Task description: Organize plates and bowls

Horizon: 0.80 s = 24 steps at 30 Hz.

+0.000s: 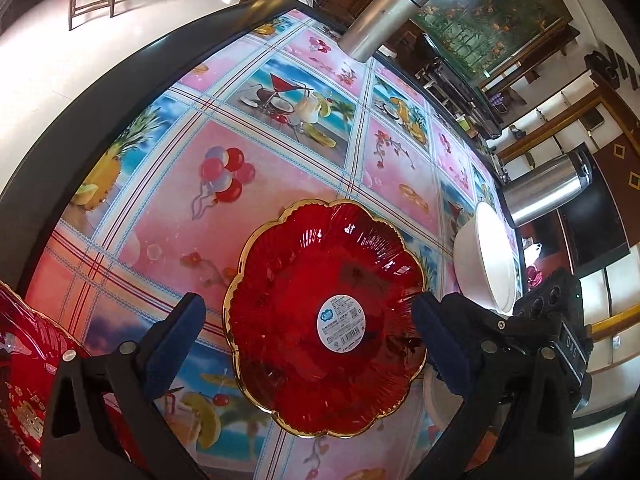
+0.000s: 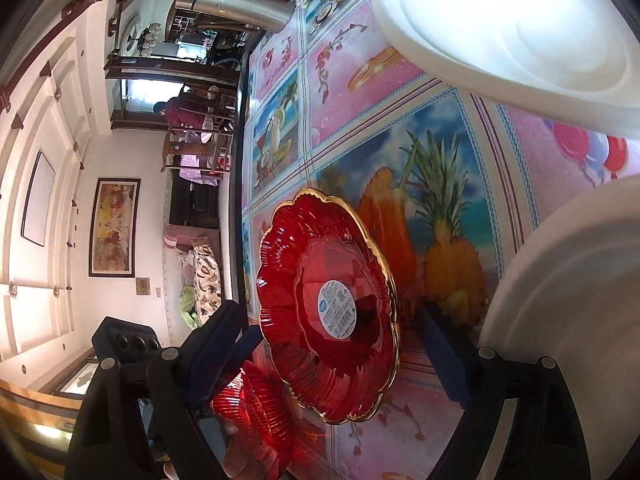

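A red glass plate with a scalloped gold rim and a white sticker lies on the patterned table between the open fingers of my left gripper. It also shows in the right wrist view, between the open fingers of my right gripper. A white bowl stands to the right of the plate. In the right wrist view a white bowl sits at the top right and a white plate at the right. A second red dish is at the lower left; it shows too in the right wrist view.
The table has a colourful fruit-print cover and a dark edge. Two steel flasks stand at the far side; one shows in the right wrist view. The other hand's gripper is at the right.
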{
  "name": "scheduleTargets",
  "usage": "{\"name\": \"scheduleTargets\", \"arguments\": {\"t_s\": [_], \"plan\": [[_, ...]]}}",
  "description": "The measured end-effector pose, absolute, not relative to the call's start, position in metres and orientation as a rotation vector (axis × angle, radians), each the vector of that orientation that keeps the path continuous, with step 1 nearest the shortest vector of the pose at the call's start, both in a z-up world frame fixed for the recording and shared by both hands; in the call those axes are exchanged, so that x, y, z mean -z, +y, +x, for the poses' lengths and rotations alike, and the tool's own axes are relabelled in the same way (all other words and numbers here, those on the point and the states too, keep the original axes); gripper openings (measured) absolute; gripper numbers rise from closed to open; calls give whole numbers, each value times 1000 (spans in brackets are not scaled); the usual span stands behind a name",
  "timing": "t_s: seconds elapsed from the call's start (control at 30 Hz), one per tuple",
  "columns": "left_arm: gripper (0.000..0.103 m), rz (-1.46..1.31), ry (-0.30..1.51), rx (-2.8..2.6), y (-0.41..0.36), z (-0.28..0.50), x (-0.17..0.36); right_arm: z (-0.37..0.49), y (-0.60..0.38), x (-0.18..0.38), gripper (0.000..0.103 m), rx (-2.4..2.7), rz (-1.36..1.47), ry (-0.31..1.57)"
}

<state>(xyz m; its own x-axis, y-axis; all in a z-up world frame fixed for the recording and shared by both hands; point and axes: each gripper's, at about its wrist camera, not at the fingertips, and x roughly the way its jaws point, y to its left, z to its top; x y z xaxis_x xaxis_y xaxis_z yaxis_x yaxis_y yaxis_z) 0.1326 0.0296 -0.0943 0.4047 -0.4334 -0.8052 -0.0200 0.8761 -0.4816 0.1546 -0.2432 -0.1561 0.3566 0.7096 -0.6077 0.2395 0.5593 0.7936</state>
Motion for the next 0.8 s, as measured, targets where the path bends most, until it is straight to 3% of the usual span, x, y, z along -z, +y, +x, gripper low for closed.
{"name": "scheduleTargets", "arguments": {"t_s": [0.17,0.27,0.43,0.8], "plan": [[95,-460,1121,278,30,132,93,154,-245,156,71,-375,985,1210],[88,-455,1110,269,30,131,92,154,-245,155,67,-366,979,1212],[75,-450,1097,251,33,130,91,151,-250,157,50,-333,976,1212],[73,-354,1122,231,23,131,94,151,-249,154,34,-296,942,1209]]}}
